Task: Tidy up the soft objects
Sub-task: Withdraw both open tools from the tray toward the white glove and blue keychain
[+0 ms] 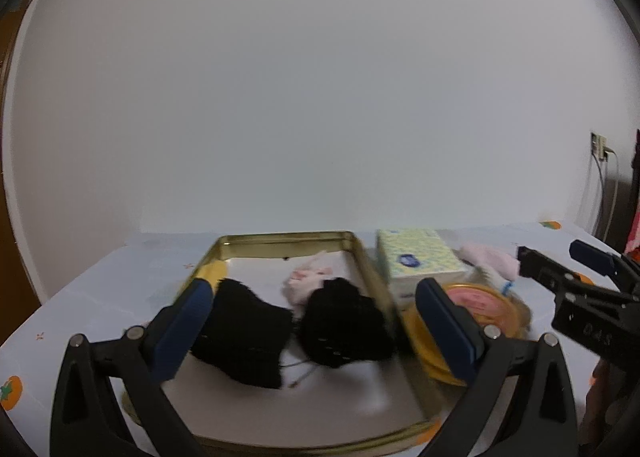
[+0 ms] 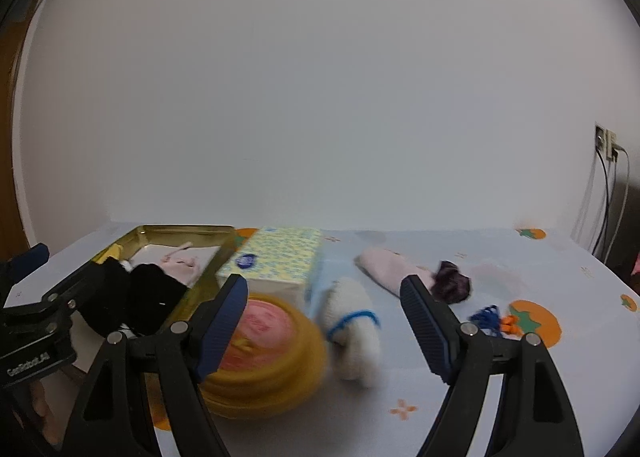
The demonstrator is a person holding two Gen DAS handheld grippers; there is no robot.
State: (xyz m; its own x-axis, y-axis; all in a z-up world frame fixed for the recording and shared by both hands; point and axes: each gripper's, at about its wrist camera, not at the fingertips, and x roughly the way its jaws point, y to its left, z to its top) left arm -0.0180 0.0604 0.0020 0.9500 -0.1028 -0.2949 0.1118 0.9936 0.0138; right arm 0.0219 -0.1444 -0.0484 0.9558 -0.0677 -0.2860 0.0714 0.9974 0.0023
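Both grippers level-ish, tilted slightly down, jaws wide and empty: left gripper [image 1: 316,333] over gold tin [image 1: 372,269] holding two black socks [image 1: 244,337], right gripper [image 2: 324,325] facing one white sock [image 2: 354,333] on table.

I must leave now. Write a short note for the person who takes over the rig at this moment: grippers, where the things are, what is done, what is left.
Left gripper: open, empty, in front of the gold tin tray.
Right gripper: open, empty, facing the white plush toy.
Done: two black knit pieces and a pink soft toy lie in the tray.
Left: white plush toy, pink sock and dark purple item on the tablecloth.
The tissue box and yellow round tin stand beside the tray.
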